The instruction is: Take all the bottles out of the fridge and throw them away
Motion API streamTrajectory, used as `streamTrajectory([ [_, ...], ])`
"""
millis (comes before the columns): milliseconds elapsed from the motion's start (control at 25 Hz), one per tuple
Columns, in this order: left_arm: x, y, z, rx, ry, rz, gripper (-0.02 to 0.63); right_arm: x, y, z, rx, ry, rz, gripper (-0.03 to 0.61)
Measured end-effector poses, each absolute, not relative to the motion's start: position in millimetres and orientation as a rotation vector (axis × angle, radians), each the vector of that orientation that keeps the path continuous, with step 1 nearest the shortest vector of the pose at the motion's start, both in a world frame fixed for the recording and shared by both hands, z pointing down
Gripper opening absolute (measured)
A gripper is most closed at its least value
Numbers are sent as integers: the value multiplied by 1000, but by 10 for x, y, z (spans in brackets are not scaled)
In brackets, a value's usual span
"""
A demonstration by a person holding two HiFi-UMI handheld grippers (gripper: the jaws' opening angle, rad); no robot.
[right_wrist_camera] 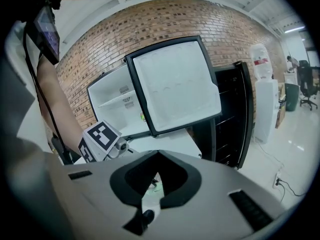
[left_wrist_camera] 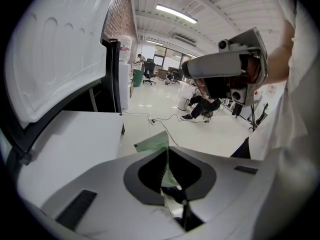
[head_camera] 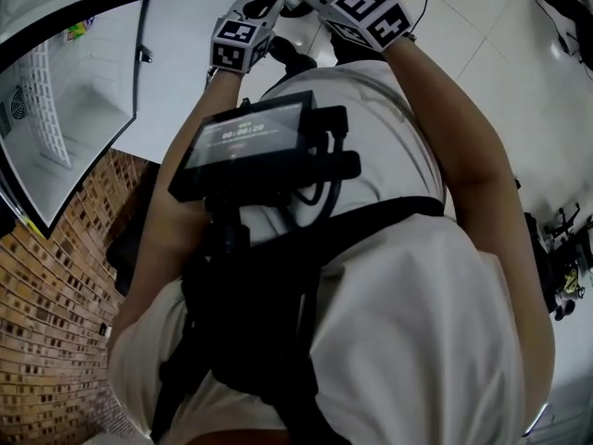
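Fingers of left gripper (left_wrist_camera: 166,155) and right gripper (right_wrist_camera: 156,174) are together, empty. The open fridge (right_wrist_camera: 112,101) lies at ten o'clock of the right one; a small coloured thing (right_wrist_camera: 142,116) inside it may be a bottle. Reaching in unopened would likely topple it.

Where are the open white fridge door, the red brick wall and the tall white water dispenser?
Open white fridge door (right_wrist_camera: 175,86): right gripper view, middle of inner panel.
Red brick wall (right_wrist_camera: 165,19): right gripper view, bricks above the door.
Tall white water dispenser (right_wrist_camera: 265,109): right gripper view, its front panel.
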State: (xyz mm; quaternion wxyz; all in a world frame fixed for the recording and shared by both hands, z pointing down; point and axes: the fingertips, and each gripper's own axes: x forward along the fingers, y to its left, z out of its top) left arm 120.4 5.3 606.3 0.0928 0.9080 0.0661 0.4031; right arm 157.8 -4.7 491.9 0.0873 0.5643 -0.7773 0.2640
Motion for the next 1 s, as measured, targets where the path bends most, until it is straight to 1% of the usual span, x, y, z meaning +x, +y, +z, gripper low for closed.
streamTrajectory([
  [280, 1209, 38, 6049, 2696, 175, 1208, 39, 1625, -63, 4972, 1663, -2318, 800, 3],
  [320, 1218, 33, 6048, 2701, 172, 1207, 49, 1632, -64, 4968, 1666, -2319, 799, 3],
  [400, 1233, 36, 6043, 2704, 167, 1213, 91, 1642, -52, 4960, 1673, -2318, 799, 3],
  [1000, 1187, 21, 5872, 2759, 143, 1175, 94, 1613, -50, 4886, 1681, -2329, 768, 3],
])
